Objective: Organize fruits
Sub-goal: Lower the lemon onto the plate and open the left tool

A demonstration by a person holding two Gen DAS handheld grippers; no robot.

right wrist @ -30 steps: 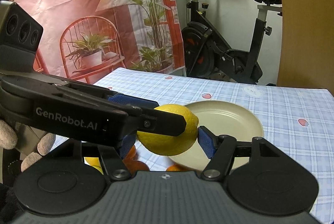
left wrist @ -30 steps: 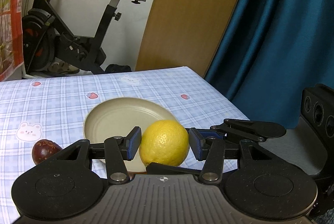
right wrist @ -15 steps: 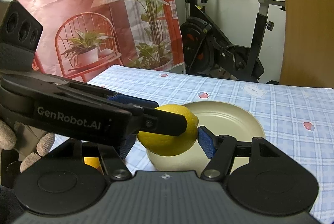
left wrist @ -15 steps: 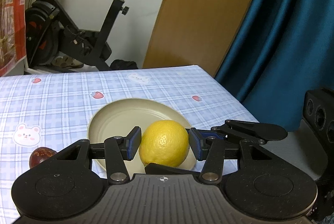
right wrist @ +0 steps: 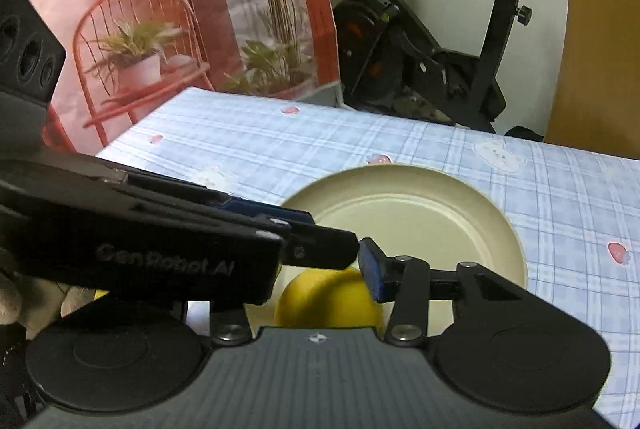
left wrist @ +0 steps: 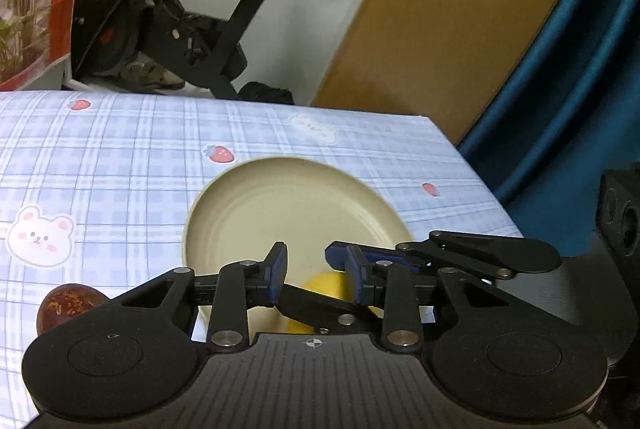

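Left wrist view. Left gripper [left wrist: 316, 269]: blue-padded fingers [left wrist: 277, 271] parted, a gap between them, gripping nothing. Round yellow lemon [left wrist: 326, 289] lies below and beyond the fingers, partly hidden by black linkage, at the near edge of the shallow cream round plate [left wrist: 256, 197]; whether it rests in the plate or hangs just above it cannot be told. Right gripper's finger crosses in from the right, above the lemon. Small dark-red speckled round fruit [left wrist: 66, 305] sits on the blue checked desk cloth [left wrist: 100, 157], left of the plate, well apart from the lemon.

Right wrist view. Right gripper [right wrist: 340, 261]: its right blue pad shows above the lemon [right wrist: 328, 297], not touching it; the left finger is hidden behind the other tool's black body, so the opening cannot be told. Plate rim [right wrist: 508, 229] otherwise bare.

Handling, as judgement. The lemon looks firm, moderately heavy, waxy-skinned and apt to roll; take it across the widest middle, pads square to the sides. The dark fruit likely has a harder, smaller shell; grip it centred.
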